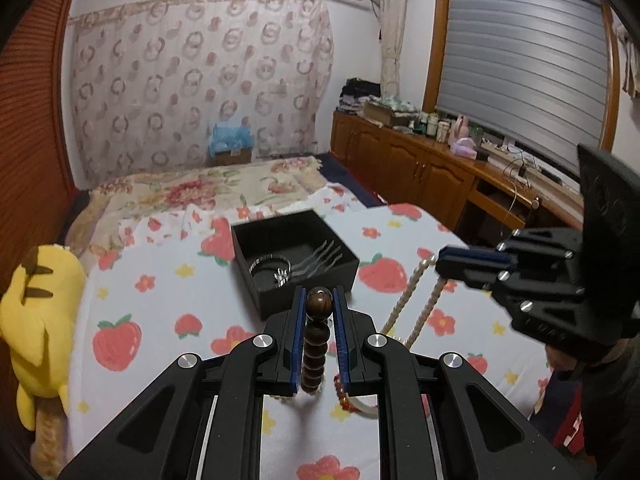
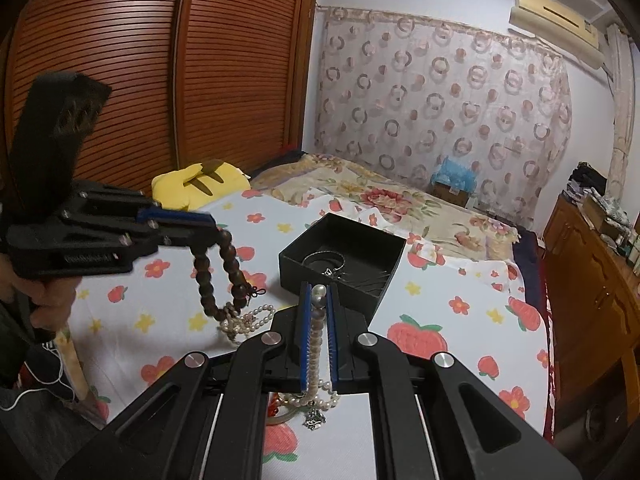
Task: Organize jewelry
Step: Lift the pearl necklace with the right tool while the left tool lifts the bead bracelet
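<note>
The left gripper (image 1: 319, 300) has its fingers pinched on a dark wooden bead bracelet (image 2: 218, 276), which hangs in a loop above the strawberry-print bed sheet (image 1: 160, 312). The right gripper (image 2: 319, 294) has its fingers closed on a pearl necklace (image 1: 416, 300) (its lower end trails onto the sheet among other tangled pieces). Just beyond both sits the open black jewelry box (image 1: 304, 292), holding a silver bangle (image 1: 269, 262).

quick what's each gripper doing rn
Left gripper: shut on the wooden bead bracelet.
Right gripper: shut on the pearl necklace.
</note>
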A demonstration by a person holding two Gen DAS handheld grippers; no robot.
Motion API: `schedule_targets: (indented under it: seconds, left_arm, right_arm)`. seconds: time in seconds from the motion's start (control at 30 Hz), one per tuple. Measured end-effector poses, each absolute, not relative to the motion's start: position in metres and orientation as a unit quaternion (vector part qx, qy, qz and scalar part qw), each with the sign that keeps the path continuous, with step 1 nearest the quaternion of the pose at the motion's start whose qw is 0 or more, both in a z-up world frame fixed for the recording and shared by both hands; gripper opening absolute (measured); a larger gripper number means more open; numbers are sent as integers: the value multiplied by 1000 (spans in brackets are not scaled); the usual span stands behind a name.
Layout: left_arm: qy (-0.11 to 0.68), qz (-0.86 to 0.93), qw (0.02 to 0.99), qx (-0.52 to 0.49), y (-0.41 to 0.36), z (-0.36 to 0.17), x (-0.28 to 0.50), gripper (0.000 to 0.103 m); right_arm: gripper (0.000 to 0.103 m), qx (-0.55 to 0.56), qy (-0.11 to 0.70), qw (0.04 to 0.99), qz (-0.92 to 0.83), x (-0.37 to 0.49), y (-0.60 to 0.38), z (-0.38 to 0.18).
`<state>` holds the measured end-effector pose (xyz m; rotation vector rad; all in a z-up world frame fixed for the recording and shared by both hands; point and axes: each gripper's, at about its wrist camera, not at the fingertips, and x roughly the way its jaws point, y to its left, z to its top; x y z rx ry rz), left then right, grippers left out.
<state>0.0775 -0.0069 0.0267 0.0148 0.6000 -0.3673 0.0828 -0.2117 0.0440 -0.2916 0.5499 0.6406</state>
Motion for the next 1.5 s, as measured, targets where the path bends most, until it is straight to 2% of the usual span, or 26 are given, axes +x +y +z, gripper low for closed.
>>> schedule_targets:
  seconds: [1.0,1.5]
  left_arm:
    - [215,-183,959,29,-23,111,71,12]
    - [204,-185,961,31,-25,126,68,12]
  right_arm:
    - [9,-127,314,882,328,92,-199,4]
    - [9,-127,313,879,335,93,-196,-3]
